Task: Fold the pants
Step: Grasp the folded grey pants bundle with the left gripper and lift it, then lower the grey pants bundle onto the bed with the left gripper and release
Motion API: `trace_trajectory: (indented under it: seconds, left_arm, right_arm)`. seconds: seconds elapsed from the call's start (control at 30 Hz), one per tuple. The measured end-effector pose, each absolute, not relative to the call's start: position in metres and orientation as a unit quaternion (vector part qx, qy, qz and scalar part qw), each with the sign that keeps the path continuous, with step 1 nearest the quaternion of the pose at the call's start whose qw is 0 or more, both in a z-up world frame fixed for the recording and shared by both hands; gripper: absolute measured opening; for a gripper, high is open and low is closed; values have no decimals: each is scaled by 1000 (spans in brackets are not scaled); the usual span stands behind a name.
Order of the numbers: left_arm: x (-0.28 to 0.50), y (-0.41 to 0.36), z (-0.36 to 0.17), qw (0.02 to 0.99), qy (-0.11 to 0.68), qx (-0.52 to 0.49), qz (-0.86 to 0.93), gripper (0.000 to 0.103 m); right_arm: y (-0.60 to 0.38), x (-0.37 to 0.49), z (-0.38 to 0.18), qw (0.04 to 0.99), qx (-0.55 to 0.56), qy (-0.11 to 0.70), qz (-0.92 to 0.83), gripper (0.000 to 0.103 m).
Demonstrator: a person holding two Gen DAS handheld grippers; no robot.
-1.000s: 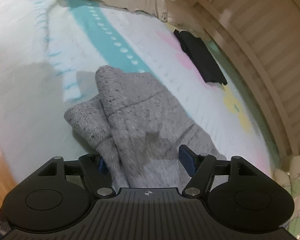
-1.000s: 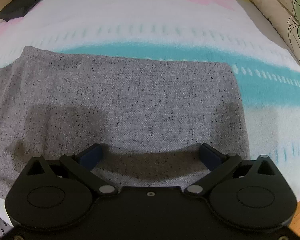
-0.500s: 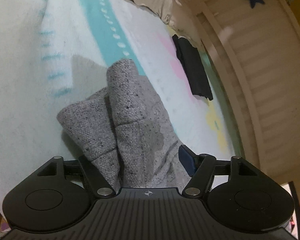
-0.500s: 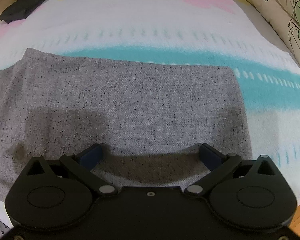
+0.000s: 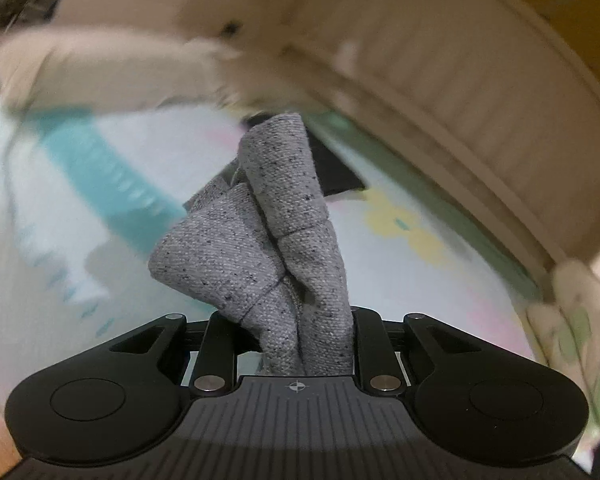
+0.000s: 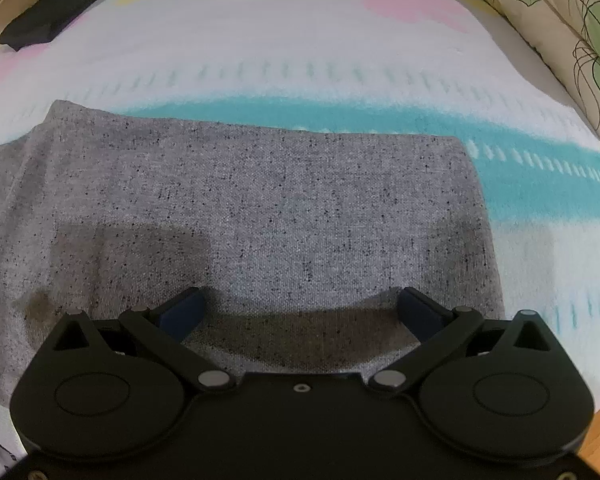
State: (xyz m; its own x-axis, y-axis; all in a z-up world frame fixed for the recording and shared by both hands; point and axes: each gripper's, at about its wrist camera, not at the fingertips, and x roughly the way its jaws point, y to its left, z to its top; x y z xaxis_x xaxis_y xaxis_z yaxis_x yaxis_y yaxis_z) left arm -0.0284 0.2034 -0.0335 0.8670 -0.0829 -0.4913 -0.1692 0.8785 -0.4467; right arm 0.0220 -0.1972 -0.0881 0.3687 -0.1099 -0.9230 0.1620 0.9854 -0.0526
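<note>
My left gripper (image 5: pixel 296 320) pinches a bunched end of the grey speckled pants (image 5: pixel 284 240), its 2 arms drawn in tight against the cloth, which rises in thick folds above the bedspread (image 5: pixel 80 240). The left wrist view is blurred; a cream slatted bed frame (image 5: pixel 480 120) curves across the top, and a dark garment (image 5: pixel 336 168) shows behind the lifted fabric. My right gripper (image 6: pixel 300 312) hovers spread wide just over the rest of the pants (image 6: pixel 260 200), which lie flat on the white bedspread (image 6: pixel 300 40) with its teal stripe (image 6: pixel 500 148). A leaf-print pillow (image 6: pixel 560 40) sits at the far right, a folded black garment (image 6: pixel 56 12) at the far left.
</note>
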Motion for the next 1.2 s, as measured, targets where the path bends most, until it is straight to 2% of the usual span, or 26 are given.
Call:
trace_trajectory:
  seconds: [0.27,0.33,0.37,0.4,0.43,0.63,0.83,1.03,1.2]
  left_arm:
    - [-44,127,17,967,204,-137,-60,20]
    - [-46,102,25,970,192,-114,-91,20]
    - [-44,89,27,970,189,-104,-108,20]
    - [-45,75,28,970,188,-95,-124,20]
    - [-46,60,28,968,189,-85,-140,20]
    - [-33,-32,-7,945,243,-22,-219,20]
    - [-20,-115,-70,905,328,102,-250,23]
    - [-31,-152,-91,892,304,226,-247,30]
    - [-39,-151,-86,876,282,270,-284,30]
  right_arm:
    - [-199,26,-83,819,18,569,-69,102]
    - [-202,30,-80,811,16,582,-57,98]
    - [-203,33,-77,809,16,585,-50,89]
    - [-207,34,-72,810,15,584,-45,86]
    - [-212,35,-65,815,14,578,-44,86]
    - [-263,33,-26,841,46,529,-103,87]
    - [-318,34,-14,831,76,516,-191,89]
    - [-342,30,-13,828,39,505,-241,89]
    - [-343,28,-2,838,11,485,-250,92]
